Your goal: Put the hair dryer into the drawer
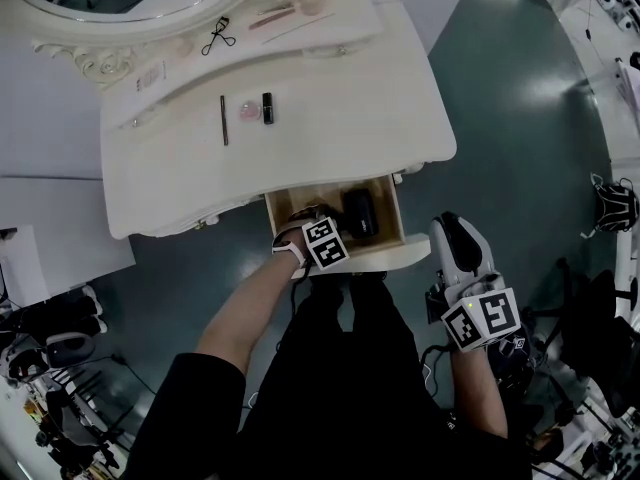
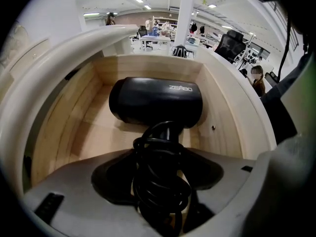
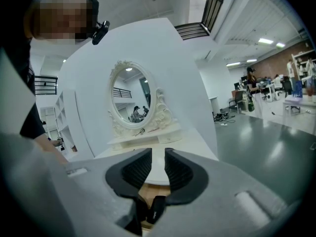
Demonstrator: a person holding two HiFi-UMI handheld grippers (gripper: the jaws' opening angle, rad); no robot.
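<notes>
The black hair dryer (image 1: 360,213) lies on the wooden floor of the open drawer (image 1: 385,258) of a white vanity table. In the left gripper view its barrel (image 2: 155,101) lies crosswise, and its handle, wrapped in coiled cord, points at me. My left gripper (image 1: 312,220) points down into the drawer. Its jaws (image 2: 160,167) stand wide on either side of the cord-wrapped handle, with bare wood showing beside the cord. My right gripper (image 1: 455,230) hovers right of the drawer. It (image 3: 158,164) is slightly open with nothing between its pads.
On the vanity top (image 1: 330,108) lie a thin pencil (image 1: 224,120), a pink compact (image 1: 247,113), a black tube (image 1: 267,106) and an eyelash curler (image 1: 218,36). An oval mirror (image 3: 131,100) stands at the back. A white cabinet (image 1: 50,248) sits left. Gear (image 1: 615,208) lies on the floor right.
</notes>
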